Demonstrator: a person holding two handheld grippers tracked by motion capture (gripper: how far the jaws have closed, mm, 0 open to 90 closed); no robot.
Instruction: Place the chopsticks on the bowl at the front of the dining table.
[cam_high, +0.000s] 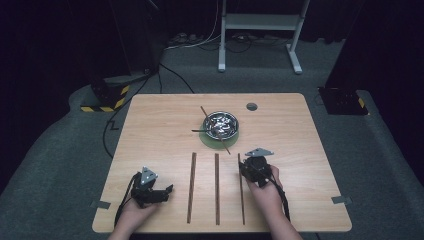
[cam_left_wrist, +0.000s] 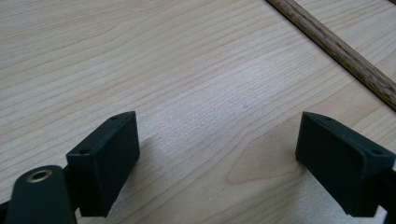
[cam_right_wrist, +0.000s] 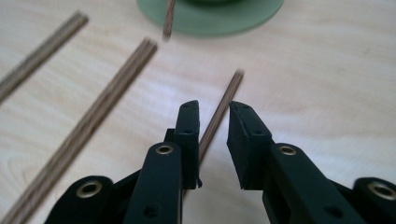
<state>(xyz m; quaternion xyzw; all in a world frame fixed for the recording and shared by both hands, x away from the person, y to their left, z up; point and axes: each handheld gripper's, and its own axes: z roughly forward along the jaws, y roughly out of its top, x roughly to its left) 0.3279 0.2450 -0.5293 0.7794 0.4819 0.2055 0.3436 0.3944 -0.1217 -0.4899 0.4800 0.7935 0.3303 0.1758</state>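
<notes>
Three long wooden sticks lie side by side on the table: a left one (cam_high: 190, 187), a middle one (cam_high: 217, 187) and a right one (cam_high: 241, 195). My right gripper (cam_high: 245, 166) hovers low over the far end of the right stick (cam_right_wrist: 226, 98). Its jaws (cam_right_wrist: 214, 116) stand only a narrow gap apart, open, and the stick lies on the table just beneath them, running under the left fingertip (cam_right_wrist: 189, 116). My left gripper (cam_high: 167, 192) rests near the front left, wide open (cam_left_wrist: 219, 154) over bare wood, with the left stick (cam_left_wrist: 336, 49) off to its side.
A shiny metal bowl (cam_high: 222, 125) sits on a green round mat (cam_high: 207, 140) at mid-table, with thin sticks poking out of it; one tip (cam_right_wrist: 168, 18) overhangs the mat (cam_right_wrist: 219, 21). A grey cable hole (cam_high: 251, 106) is at the table's far edge.
</notes>
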